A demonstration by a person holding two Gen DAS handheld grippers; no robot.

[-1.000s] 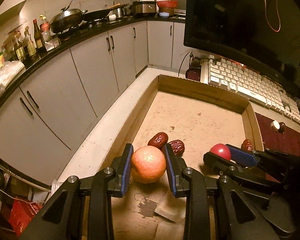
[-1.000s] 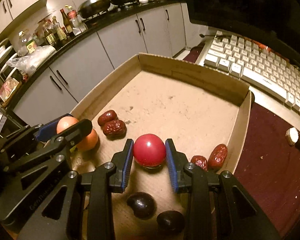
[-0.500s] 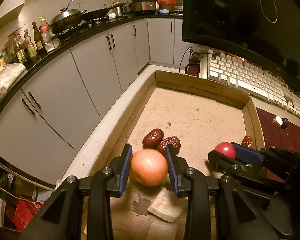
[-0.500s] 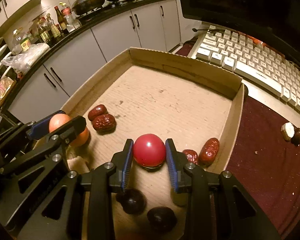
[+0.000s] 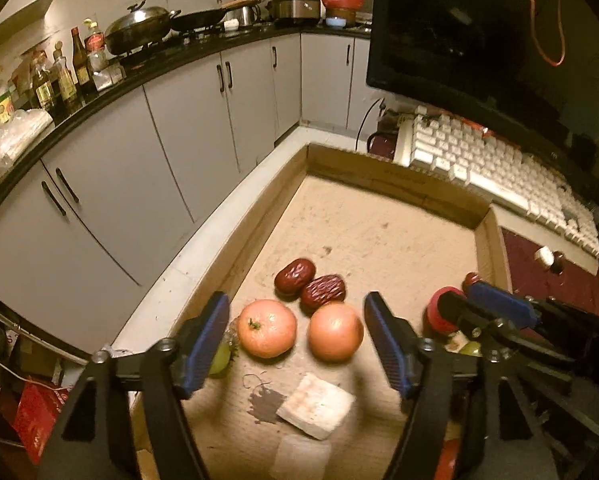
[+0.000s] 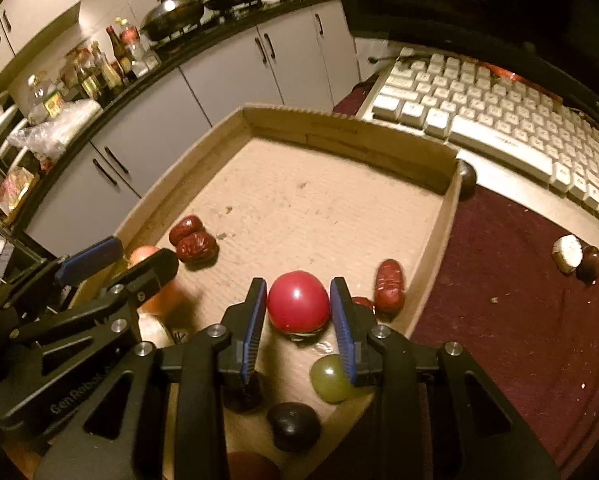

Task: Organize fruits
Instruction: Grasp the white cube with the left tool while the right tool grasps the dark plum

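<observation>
Two oranges [image 5: 266, 334] [image 5: 335, 332] lie side by side on the floor of the cardboard tray [image 5: 379, 236]. My left gripper [image 5: 297, 312] straddles both; its jaws are opening and the pads touch neither orange. Two red dates [image 5: 294, 276] lie just beyond the oranges. My right gripper [image 6: 298, 292] is shut on a round red fruit [image 6: 297, 300] low over the tray's near right part. Two more dates [image 6: 389, 286] lie by the right wall. In the left wrist view the right gripper [image 5: 459, 308] shows at the right with the red fruit.
A green grape [image 6: 329, 378] and a dark plum [image 6: 293, 426] sit under my right gripper. A white scrap [image 5: 315, 406] lies near the oranges. Beyond the tray stand a white keyboard [image 6: 479, 120] and a monitor. Chestnut pieces [image 6: 567, 254] lie on the maroon mat.
The left jaws have spread wide and let go of the orange, which now rests beside a second orange. The right gripper keeps its hold on the red fruit.
</observation>
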